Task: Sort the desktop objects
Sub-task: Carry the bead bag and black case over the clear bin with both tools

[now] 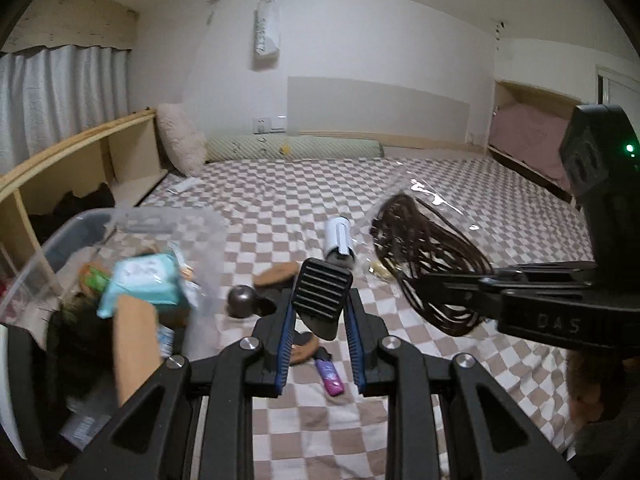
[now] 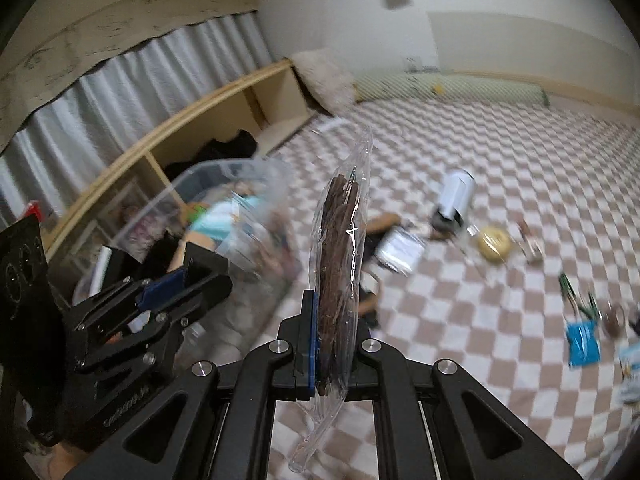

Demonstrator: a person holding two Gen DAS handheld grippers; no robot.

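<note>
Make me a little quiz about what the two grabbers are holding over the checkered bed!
1. True or false: the right gripper pinches a clear bag of brown cords.
2. What does the left gripper hold? A) black ribbed pad B) purple tube C) metal ball
3. Fill in: the teal packet lies in the clear plastic ____.

Key: 1 true; 2 A; 3 bin.

This was a bedroom in a home. A bed (image 1: 400, 184) with a checkered sheet filled the room, a fluffy pillow (image 1: 180, 140) and a green bolster (image 1: 296, 148) lay at its head, and a curtain (image 1: 60, 96) hung above a wooden shelf (image 1: 80, 160).
</note>
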